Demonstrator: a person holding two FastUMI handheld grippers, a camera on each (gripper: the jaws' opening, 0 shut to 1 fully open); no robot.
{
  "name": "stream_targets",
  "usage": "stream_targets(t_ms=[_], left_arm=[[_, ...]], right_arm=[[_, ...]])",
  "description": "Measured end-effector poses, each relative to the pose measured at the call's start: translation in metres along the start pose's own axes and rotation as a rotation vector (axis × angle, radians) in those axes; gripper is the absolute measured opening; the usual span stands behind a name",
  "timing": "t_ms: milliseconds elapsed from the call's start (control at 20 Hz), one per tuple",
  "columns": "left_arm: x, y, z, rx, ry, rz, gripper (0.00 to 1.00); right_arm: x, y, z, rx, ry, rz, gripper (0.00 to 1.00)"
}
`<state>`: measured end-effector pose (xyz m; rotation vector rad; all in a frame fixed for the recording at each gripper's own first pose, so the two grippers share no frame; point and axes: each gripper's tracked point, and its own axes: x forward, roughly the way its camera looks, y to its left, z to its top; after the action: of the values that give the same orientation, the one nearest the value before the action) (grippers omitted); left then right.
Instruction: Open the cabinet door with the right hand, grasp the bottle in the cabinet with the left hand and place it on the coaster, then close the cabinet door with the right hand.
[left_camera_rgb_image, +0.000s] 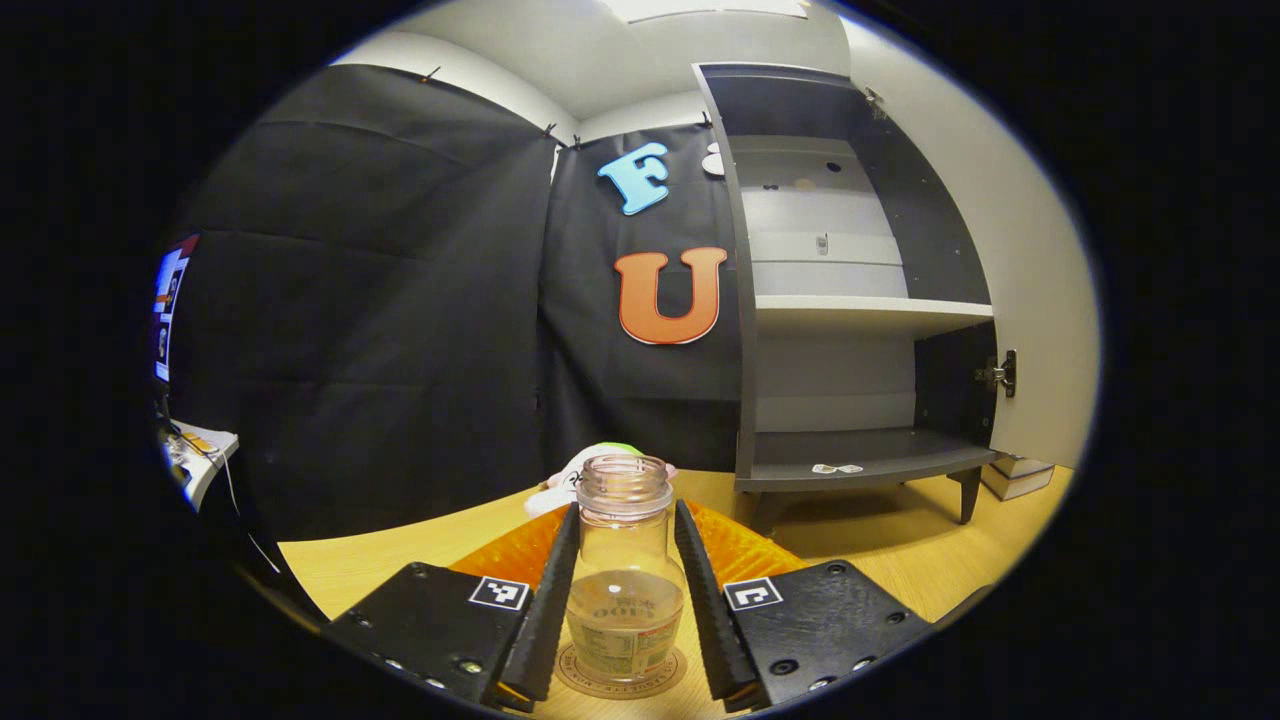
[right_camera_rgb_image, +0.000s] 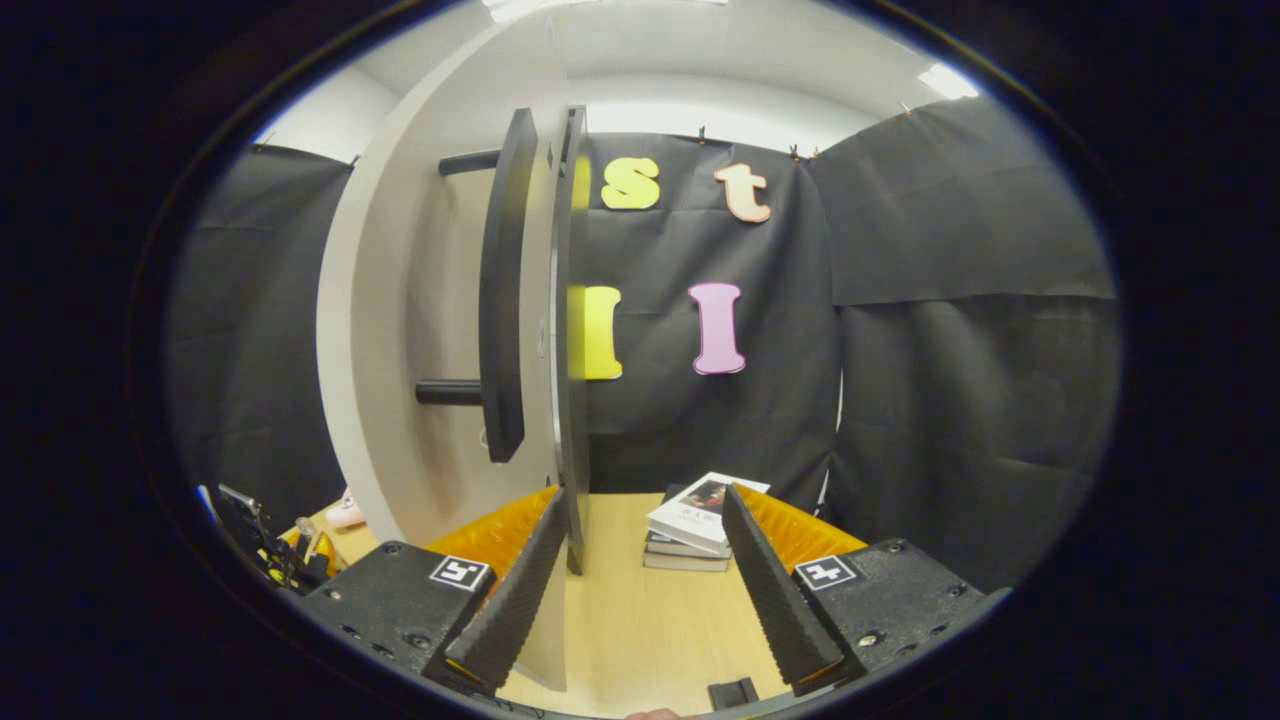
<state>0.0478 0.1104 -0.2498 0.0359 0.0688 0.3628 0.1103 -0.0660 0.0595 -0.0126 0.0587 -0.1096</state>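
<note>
A clear glass bottle (left_camera_rgb_image: 625, 590), without a cap, stands upright on a round coaster (left_camera_rgb_image: 655, 685) on the wooden table. My left gripper (left_camera_rgb_image: 627, 512) is shut on the bottle, one finger pressed against each side. The grey cabinet (left_camera_rgb_image: 850, 300) stands open at the back right, and its shelves are bare. In the right gripper view the white cabinet door (right_camera_rgb_image: 420, 350) with its dark bar handle (right_camera_rgb_image: 500, 290) stands ajar. Its thin edge (right_camera_rgb_image: 572, 330) runs down just inside my right gripper's left finger. My right gripper (right_camera_rgb_image: 642, 498) is open and holds nothing.
A soft toy (left_camera_rgb_image: 600, 460) lies on the table behind the bottle. A stack of books (right_camera_rgb_image: 700, 525) sits past the door, also seen beside the cabinet leg (left_camera_rgb_image: 1015, 475). A monitor (left_camera_rgb_image: 170, 300) and papers are at the far left.
</note>
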Motion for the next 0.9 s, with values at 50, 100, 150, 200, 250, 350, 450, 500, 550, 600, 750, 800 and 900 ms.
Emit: stream_targets(t_ms=[50, 100, 150, 200, 250, 350, 450, 500, 550, 600, 750, 800, 900], left_arm=[[0.0, 0.002, 0.0, -0.004, 0.007, -0.001, 0.58], [-0.001, 0.001, 0.0, -0.007, 0.014, -0.008, 0.67], [-0.003, 0.001, 0.003, -0.011, 0.013, -0.015, 0.76], [-0.005, 0.001, 0.009, -0.011, 0.007, -0.02, 0.85], [-0.006, 0.004, 0.014, -0.011, -0.002, -0.019, 0.89], [-0.009, 0.006, 0.029, -0.014, -0.021, -0.021, 0.94], [-0.013, 0.006, 0.042, -0.01, -0.023, -0.026, 0.94], [-0.016, 0.005, 0.048, -0.003, -0.025, -0.032, 0.95], [-0.018, 0.003, 0.056, 0.008, -0.028, -0.045, 0.95], [-0.02, 0.0, 0.06, 0.031, -0.017, -0.063, 0.95], [-0.03, -0.006, 0.082, 0.078, 0.001, -0.095, 0.95], [-0.034, -0.01, 0.09, 0.081, -0.002, -0.106, 0.95], [-0.041, -0.016, 0.11, 0.093, -0.002, -0.119, 0.95]], right_arm=[[0.001, 0.0, 0.0, 0.0, -0.002, 0.001, 0.96], [0.001, 0.0, 0.0, -0.001, -0.004, 0.001, 0.95], [0.001, 0.0, 0.0, -0.001, -0.007, 0.002, 0.95], [0.0, 0.0, 0.001, 0.001, -0.009, 0.005, 0.96], [0.001, 0.0, 0.0, 0.003, -0.009, 0.007, 0.96], [0.002, 0.0, -0.001, 0.01, -0.014, 0.013, 0.96], [0.001, 0.001, -0.004, 0.017, -0.014, 0.021, 0.96], [0.0, 0.002, -0.004, 0.02, -0.017, 0.027, 0.96], [-0.002, 0.003, -0.004, 0.021, -0.024, 0.035, 0.96], [-0.005, 0.003, -0.004, 0.019, -0.033, 0.04, 0.96], [-0.011, -0.005, -0.023, 0.01, -0.028, 0.022, 0.96], [-0.012, -0.007, -0.031, 0.013, -0.018, 0.021, 0.96], [-0.014, -0.011, -0.042, 0.023, -0.006, 0.021, 0.96]])
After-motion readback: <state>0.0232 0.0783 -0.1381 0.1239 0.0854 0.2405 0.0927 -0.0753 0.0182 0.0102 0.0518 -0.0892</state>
